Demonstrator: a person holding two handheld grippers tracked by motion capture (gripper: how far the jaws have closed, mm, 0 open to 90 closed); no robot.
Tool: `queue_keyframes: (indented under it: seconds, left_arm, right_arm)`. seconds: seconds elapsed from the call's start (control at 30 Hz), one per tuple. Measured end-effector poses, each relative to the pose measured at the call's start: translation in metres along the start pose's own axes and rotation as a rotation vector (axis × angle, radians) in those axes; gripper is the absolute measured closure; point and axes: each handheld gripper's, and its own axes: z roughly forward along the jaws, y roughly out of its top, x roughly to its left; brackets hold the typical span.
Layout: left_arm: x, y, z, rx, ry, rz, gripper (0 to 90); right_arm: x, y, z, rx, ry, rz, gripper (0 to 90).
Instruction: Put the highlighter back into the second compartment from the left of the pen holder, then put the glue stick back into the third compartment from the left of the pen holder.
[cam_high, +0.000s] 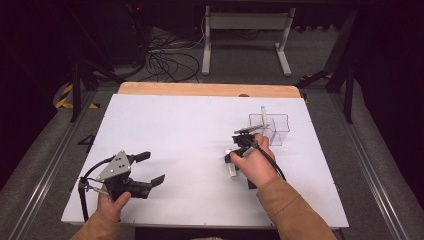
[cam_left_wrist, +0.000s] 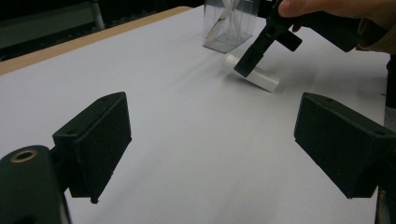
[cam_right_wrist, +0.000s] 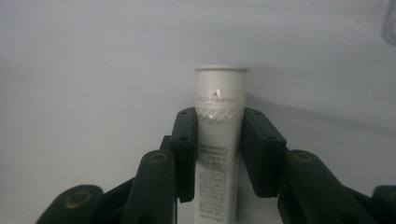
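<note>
White tube (cam_right_wrist: 219, 135) lies flat on the white table (cam_high: 165, 130), near its right half and just short of the clear box (cam_high: 270, 127) that stands beyond it with a slim tube upright inside; going by that, the step in hand looks like lifting this tube and standing it in the box too; the right gripper (cam_right_wrist: 218, 140) has its jaws pressed on the tube's sides just below the flanged cap end, so the grip looks made but sits high on the body, with most of the labelled length trailing back toward the hand; a good lift would rise straight and slowly, since the long free end could swing or slip through the pads; the wrist then needs turning so the tube hangs upright before it goes over the box rim, clear of the tube already there; the left gripper (cam_high: 142, 175) rests well apart at the table's left, jaws wide apart on nothing, and should stay out of the way.
</note>
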Motion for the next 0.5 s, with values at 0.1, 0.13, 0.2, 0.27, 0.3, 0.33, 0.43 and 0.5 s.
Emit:
queue_keyframes:
  seconds: [0.1,0.13,0.2,0.27,0.3,0.33,0.43,0.5]
  left_arm:
    - [0.000,0.000,0.000,-0.001,0.006,0.009,11.9]
    - [0.000,0.000,0.000,-0.003,0.004,0.006,11.9]
    - [0.000,0.000,0.000,0.000,0.004,0.006,11.9]
    - [0.000,0.001,0.000,-0.003,0.002,0.005,11.9]
    - [0.000,0.001,0.000,-0.002,0.002,0.006,11.9]
    - [0.000,0.000,0.000,0.000,0.003,0.004,11.9]
    - [0.000,0.000,0.000,-0.001,0.001,-0.001,11.9]
    - [0.000,0.000,0.000,-0.003,0.005,0.004,11.9]
  right_arm:
    - [0.000,-0.002,-0.002,-0.004,0.004,-0.015,67.9]
    - [0.000,-0.002,-0.002,-0.004,0.008,-0.016,68.0]
    - [-0.002,-0.003,-0.004,-0.009,0.017,-0.021,68.0]
    - [-0.002,-0.003,-0.005,-0.017,0.024,-0.022,68.0]
    - [-0.003,-0.004,-0.007,-0.018,0.031,-0.027,68.0]
    - [-0.003,-0.004,-0.008,-0.021,0.032,-0.028,68.1]
    - [-0.004,-0.005,-0.010,-0.025,0.039,-0.042,68.1]
    - [-0.004,-0.006,-0.012,-0.035,0.043,-0.049,68.1]
